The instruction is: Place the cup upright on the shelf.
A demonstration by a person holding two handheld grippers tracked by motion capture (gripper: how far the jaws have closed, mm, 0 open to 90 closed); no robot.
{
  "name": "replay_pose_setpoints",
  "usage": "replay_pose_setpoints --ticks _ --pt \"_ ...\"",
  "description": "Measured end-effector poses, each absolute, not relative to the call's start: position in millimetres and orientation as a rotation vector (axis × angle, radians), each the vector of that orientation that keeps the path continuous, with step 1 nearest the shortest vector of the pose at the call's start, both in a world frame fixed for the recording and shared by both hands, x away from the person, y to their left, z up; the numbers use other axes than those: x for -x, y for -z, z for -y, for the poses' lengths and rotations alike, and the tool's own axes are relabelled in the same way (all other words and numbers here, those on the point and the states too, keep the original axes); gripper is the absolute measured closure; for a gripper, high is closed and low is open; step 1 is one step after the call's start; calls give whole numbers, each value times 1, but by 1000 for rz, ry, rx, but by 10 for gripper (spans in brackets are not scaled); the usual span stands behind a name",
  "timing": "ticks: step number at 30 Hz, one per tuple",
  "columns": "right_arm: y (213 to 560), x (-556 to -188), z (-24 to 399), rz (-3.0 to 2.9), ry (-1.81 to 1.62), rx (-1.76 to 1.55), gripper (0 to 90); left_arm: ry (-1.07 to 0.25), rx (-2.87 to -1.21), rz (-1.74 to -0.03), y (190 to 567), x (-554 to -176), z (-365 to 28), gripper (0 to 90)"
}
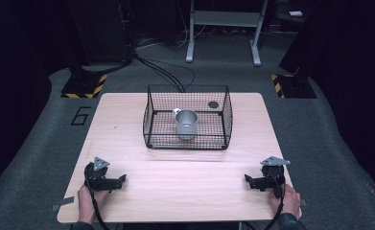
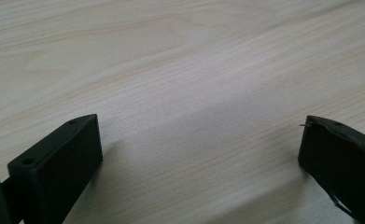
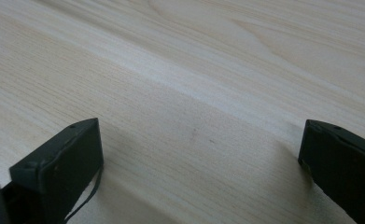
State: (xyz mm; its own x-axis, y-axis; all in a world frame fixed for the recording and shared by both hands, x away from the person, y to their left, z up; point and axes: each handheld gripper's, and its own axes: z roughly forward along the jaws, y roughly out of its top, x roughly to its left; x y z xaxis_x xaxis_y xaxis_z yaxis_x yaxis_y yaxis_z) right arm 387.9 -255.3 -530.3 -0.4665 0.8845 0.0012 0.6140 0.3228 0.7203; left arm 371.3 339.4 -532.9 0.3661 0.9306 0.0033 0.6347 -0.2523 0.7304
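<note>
1. Silver metal mug (image 1: 186,123) stands upright inside the black wire-mesh basket (image 1: 151,111), at twelve o'clock on the pale wooden table (image 1: 185,182).
2. Left gripper (image 1: 120,180), seven o'clock: jaws wide apart, empty.
3. Right gripper (image 1: 249,180), five o'clock: likewise.

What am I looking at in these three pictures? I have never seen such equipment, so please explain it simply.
A person sits at a wooden table and holds a two-jaw tool in each hand: the left gripper and the right gripper. Both rest near the table's front edge, open and holding nothing. The high view comes from a fixed camera above. The other two pictures come from cameras on the grippers; each looks along its own black jaws at bare wood. In the middle of the table stands a black wire basket with a metal cup inside.
</note>
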Motion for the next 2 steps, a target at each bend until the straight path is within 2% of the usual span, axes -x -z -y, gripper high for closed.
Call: replay_pose_setpoints --ticks 2 --pt "530 -388 255 -2202 -936 -1328 0 -572 -2005 -1344 532 -373 -341 0"
